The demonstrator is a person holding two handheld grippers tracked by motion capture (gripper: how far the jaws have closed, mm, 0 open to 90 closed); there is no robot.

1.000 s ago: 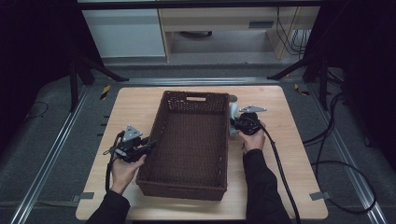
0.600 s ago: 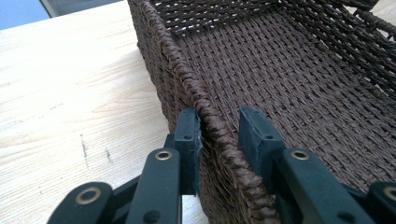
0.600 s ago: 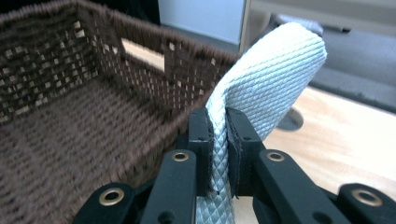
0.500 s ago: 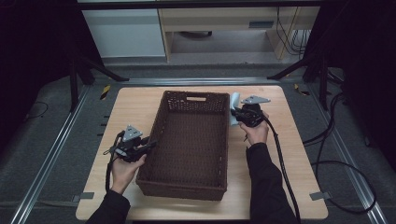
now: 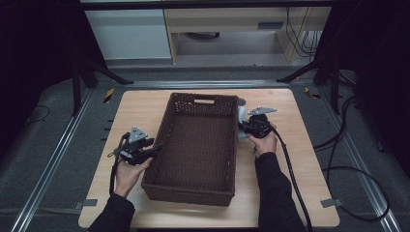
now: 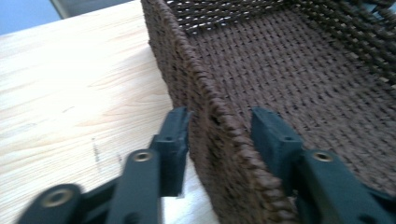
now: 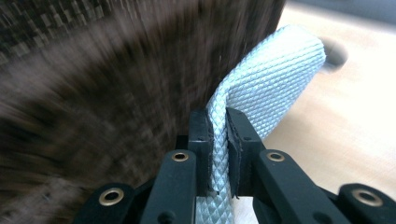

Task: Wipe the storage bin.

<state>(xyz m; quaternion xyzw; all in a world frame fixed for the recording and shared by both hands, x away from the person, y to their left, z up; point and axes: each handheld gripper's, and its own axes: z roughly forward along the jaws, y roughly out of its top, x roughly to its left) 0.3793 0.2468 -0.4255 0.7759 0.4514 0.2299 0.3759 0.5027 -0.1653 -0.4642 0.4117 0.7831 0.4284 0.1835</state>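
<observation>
A dark brown wicker basket stands mid-table with nothing inside it. My left gripper is at its left wall. In the left gripper view the jaws straddle the woven rim, one pad outside and one inside, closed on the wall. My right gripper is beside the basket's right wall, near the far corner. It is shut on a pale blue-grey textured cloth, which stands folded against the wall. The basket side is blurred in the right gripper view.
The wooden table has bare space right of the basket and along the front edge. A black cable trails from the right gripper over the forearm. Metal rails flank the table, and cabinets stand beyond its far edge.
The right gripper, holding the cloth, moved toward the table's far side and then came back slightly. The left gripper and the basket have stayed put.
</observation>
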